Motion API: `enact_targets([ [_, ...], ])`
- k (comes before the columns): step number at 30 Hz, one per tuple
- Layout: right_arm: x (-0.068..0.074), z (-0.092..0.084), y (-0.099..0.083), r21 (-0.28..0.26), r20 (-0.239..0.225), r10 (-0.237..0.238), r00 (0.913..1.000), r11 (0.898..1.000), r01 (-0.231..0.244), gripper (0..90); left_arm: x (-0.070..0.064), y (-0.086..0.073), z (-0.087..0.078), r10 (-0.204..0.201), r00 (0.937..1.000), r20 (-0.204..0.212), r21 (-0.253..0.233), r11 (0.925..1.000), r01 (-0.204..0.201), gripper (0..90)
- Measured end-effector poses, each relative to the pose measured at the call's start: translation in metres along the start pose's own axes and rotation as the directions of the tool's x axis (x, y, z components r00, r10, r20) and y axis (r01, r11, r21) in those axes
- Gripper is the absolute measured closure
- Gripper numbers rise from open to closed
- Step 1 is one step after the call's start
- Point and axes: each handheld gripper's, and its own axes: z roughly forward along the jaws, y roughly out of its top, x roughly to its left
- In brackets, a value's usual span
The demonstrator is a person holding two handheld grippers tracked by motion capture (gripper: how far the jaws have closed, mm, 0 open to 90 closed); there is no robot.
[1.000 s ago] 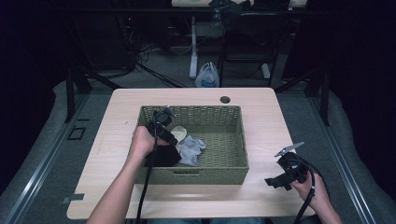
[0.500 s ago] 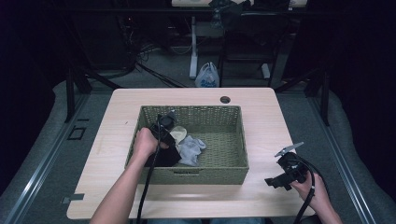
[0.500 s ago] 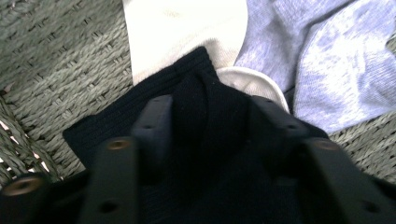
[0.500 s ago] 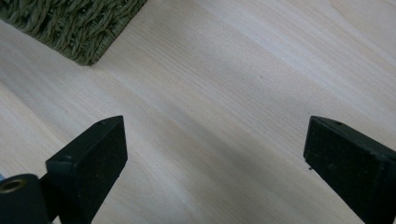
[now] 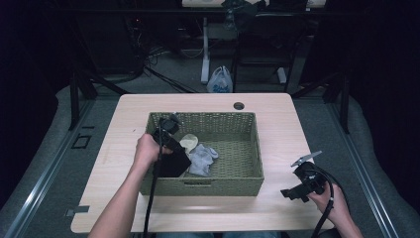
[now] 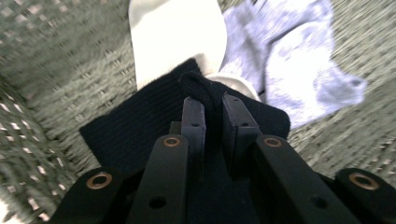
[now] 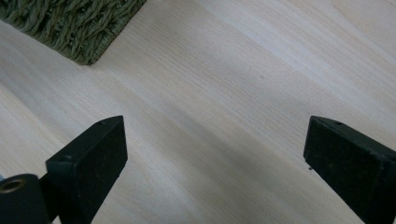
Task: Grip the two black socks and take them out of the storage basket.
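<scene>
1. The basket [image 5: 250,148], green and woven, stands on the middle of the table [image 5: 282,111] and serves as the landmark here.
2. The left gripper [image 6: 212,109] is inside the basket, at its left end, held down into it by the person's left hand [image 5: 146,148].
3. Its jaws have just been closing and are now clamped on a bunched fold of the black sock [image 6: 140,126], which fills the narrow gap between the pads.
4. In the high view the black sock [image 5: 176,161] lies on the basket floor in the near-left part, touching the near wall.
5. A cream sock [image 6: 175,35] lies just beyond the black one, deeper in the basket, its end tucked under the black cloth.
6. A grey sock [image 6: 299,70] lies beside both, toward the basket's middle, touching the cream one.
7. The right gripper [image 5: 297,191] is outside the basket, off its near-right corner, low over the table.
8. Its jaws stand wide apart with bare wood between them; a corner of the basket [image 7: 74,25] shows beyond them.
</scene>
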Motion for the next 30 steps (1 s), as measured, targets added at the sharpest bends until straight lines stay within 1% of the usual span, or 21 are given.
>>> enact_targets([
  [3,0.0,0.0,0.0,0.001,0.0,0.001,1.0,1.0,-0.001,5.6,-0.001,0.0,-0.013,0.007,0.9999,0.008,-0.034,0.9994,-0.007,81.0],
  [5,0.0,0.0,0.0,0.001,0.0,0.001,1.0,1.0,-0.001,5.6,-0.002,-0.001,-0.016,0.009,0.9999,0.009,-0.041,0.9991,-0.009,81.0],
  [6,0.0,-0.001,0.0,0.008,0.003,-0.003,1.0,1.0,0.003,5.6,-0.003,-0.001,-0.025,0.015,0.9998,0.013,-0.064,0.9979,-0.014,81.0],
  [7,0.0,-0.001,0.0,0.007,0.003,-0.003,1.0,1.0,0.003,5.6,-0.003,-0.001,-0.029,0.017,0.9998,0.013,-0.069,0.9975,-0.016,81.0],
  [8,0.0,-0.001,0.0,0.007,0.003,-0.003,1.0,1.0,0.003,5.6,-0.003,-0.001,-0.029,0.017,0.9998,0.013,-0.069,0.9975,-0.016,81.0],
  [10,0.0,0.0,0.0,0.007,0.003,-0.005,1.0,1.0,0.005,5.6,-0.003,-0.001,-0.036,0.019,0.9997,0.014,-0.088,0.996,-0.018,81.2],
  [11,0.0,0.0,0.0,0.007,0.003,-0.003,1.0,1.0,0.003,5.7,-0.003,-0.001,-0.041,0.027,0.9995,0.014,-0.099,0.9948,-0.025,81.3],
  [12,0.0,0.0,0.0,0.007,0.003,-0.003,1.0,1.0,0.003,5.7,-0.003,-0.001,-0.041,0.027,0.9995,0.014,-0.099,0.9948,-0.025,81.3],
  [14,0.0,0.0,0.0,0.001,0.001,0.001,1.0,1.0,-0.001,5.6,-0.004,0.0,-0.05,0.031,0.9994,0.016,-0.121,0.9923,-0.029,81.4],
  [15,0.0,0.0,0.0,0.001,0.001,0.001,1.0,1.0,-0.001,5.6,-0.004,0.0,-0.05,0.031,0.9994,0.016,-0.121,0.9923,-0.029,81.3],
  [17,0.0,0.0,0.0,0.008,0.004,-0.003,1.0,1.0,0.003,5.6,-0.005,0.001,-0.057,0.035,0.9993,0.016,-0.142,0.9894,-0.032,81.4],
  [18,0.0,0.0,0.0,0.008,0.004,-0.003,1.0,1.0,0.003,5.6,-0.005,0.001,-0.057,0.035,0.9993,0.016,-0.142,0.9894,-0.032,81.4],
  [20,-0.001,-0.001,0.0,0.007,0.004,-0.002,1.0,1.0,0.002,5.7,-0.007,0.002,-0.064,0.04,0.9991,0.017,-0.155,0.9873,-0.036,81.4],
  [22,-0.001,-0.001,0.0,0.007,0.004,-0.002,1.0,1.0,0.002,5.6,-0.007,0.003,-0.066,0.042,0.999,0.013,-0.159,0.9866,-0.039,81.5],
  [23,0.0,0.0,0.0,-0.001,-0.003,0.005,1.0,1.0,-0.005,5.6,-0.008,0.004,-0.07,0.045,0.9989,0.014,-0.168,0.9849,-0.042,81.5],
  [25,0.0,0.0,0.0,-0.004,-0.001,0.008,1.0,1.0,-0.008,5.6,-0.009,0.004,-0.072,0.048,0.9988,0.011,-0.174,0.9838,-0.045,81.6],
  [26,0.0,0.0,0.0,-0.001,-0.003,0.005,1.0,1.0,-0.005,5.7,-0.01,0.005,-0.077,0.053,0.9986,0.008,-0.18,0.9824,-0.051,81.6],
  [28,0.0,-0.001,0.0,0.006,0.003,-0.002,1.0,1.0,0.002,5.7,-0.011,0.006,-0.082,0.055,0.9985,0.007,-0.187,0.9809,-0.052,81.6],
  [30,0.0,0.0,0.0,-0.001,-0.002,0.005,1.0,1.0,-0.005,5.7,-0.011,0.007,-0.086,0.059,0.9983,0.008,-0.19,0.9802,-0.056,81.6],
])
